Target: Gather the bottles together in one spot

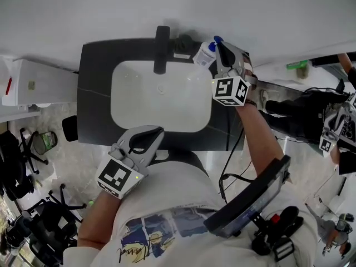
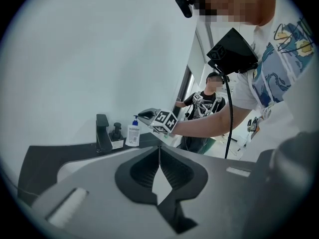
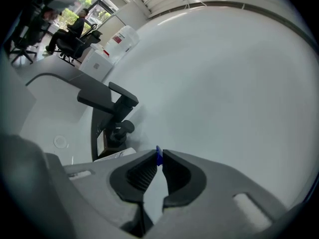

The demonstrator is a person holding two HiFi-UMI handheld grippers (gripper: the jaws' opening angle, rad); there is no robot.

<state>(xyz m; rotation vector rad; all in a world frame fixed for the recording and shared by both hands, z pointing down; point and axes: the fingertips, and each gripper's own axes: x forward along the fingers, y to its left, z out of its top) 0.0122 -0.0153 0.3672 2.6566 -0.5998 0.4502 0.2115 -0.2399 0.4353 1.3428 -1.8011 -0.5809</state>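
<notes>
A white pump bottle (image 1: pixel 204 53) with a blue pump head (image 3: pixel 158 156) stands upright at the back of the dark counter (image 1: pixel 94 93), right of the black faucet (image 1: pixel 161 49). My right gripper (image 1: pixel 218 42) is shut on that blue pump head. Seen from the left gripper view, the bottle (image 2: pixel 133 133) is under the right gripper (image 2: pixel 144 115). A small dark bottle (image 2: pixel 117 132) stands between the faucet (image 2: pixel 103 133) and the white bottle; in the right gripper view this dark bottle (image 3: pixel 118 132) sits below the faucet (image 3: pixel 107 101). My left gripper (image 1: pixel 158 129) hovers at the counter's front edge, shut and empty.
A white basin (image 1: pixel 161 96) fills the middle of the counter. A white wall runs behind the counter. A white cabinet (image 1: pixel 33 82) stands to the left, with office chairs (image 1: pixel 22 154) below it. Another person (image 2: pixel 207 106) stands beyond the counter's right end.
</notes>
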